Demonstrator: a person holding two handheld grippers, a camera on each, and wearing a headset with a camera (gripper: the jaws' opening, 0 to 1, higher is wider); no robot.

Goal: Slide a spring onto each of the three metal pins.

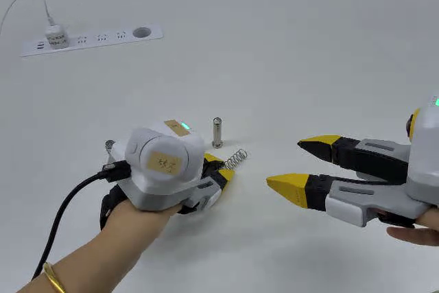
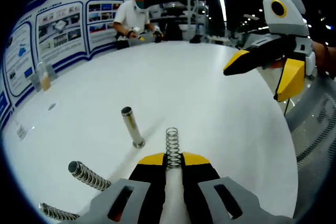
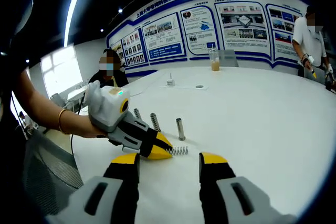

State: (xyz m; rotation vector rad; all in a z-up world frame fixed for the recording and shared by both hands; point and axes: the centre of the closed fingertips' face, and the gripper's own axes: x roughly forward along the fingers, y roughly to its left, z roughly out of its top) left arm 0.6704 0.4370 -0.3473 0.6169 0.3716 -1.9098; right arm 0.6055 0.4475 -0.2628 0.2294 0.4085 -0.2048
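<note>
My left gripper [image 1: 221, 169] is shut on one end of a small steel spring [image 1: 236, 158], which sticks out past its yellow tips just above the white table. In the left gripper view the spring [image 2: 172, 145] rises from between the closed jaws of my left gripper [image 2: 173, 158]. A bare metal pin [image 1: 217, 132] stands upright just beyond it [image 2: 132, 127]. Two more pins wear springs [image 2: 89, 176] [image 2: 55, 212] at the lower left. My right gripper [image 1: 285, 162] hovers open to the right, holding nothing. It faces the spring [image 3: 179, 150] and the bare pin [image 3: 180, 128].
A white power strip [image 1: 89, 39] with a plug [image 1: 55, 34] lies at the back left. A black cable [image 1: 62, 217] trails from the left gripper. People work at the table's far end [image 2: 136, 17]. Open tabletop [image 1: 309, 66] lies all around.
</note>
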